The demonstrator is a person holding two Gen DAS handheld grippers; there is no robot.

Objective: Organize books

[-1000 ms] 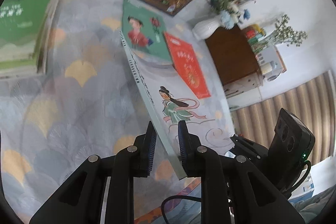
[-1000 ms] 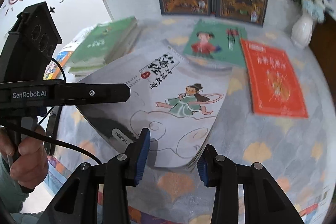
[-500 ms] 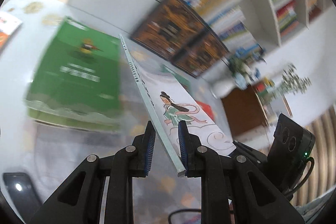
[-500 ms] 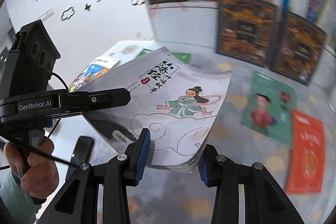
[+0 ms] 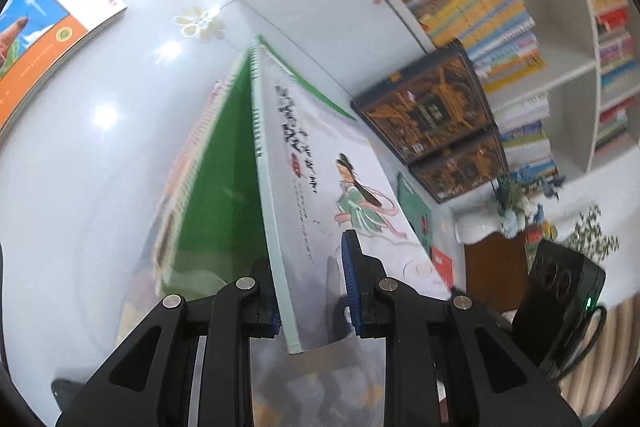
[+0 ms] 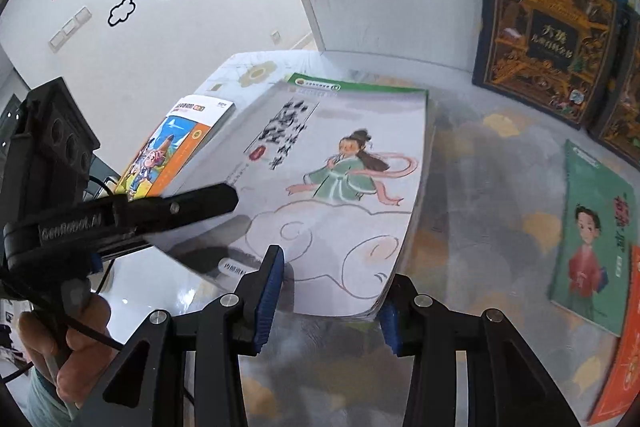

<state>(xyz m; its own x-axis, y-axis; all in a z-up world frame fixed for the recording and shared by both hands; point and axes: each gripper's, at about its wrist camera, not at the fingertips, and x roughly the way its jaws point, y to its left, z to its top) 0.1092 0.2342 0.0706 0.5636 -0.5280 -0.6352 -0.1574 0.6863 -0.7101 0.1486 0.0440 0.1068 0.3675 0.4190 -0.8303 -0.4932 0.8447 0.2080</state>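
The left claw (image 5: 314,281) is clenched on the spine edge of the white picture book (image 6: 344,195). The right claw (image 6: 330,297) grips the book's near corner, one pad above and one below. The book sits over the green books (image 5: 224,183), directly ahead of both claws. An orange book (image 6: 176,143) lies left of the right claw.

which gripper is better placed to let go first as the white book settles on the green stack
Left. The left gripper pinches the white book by its spine edge; the right gripper spans its near end over the green stack.
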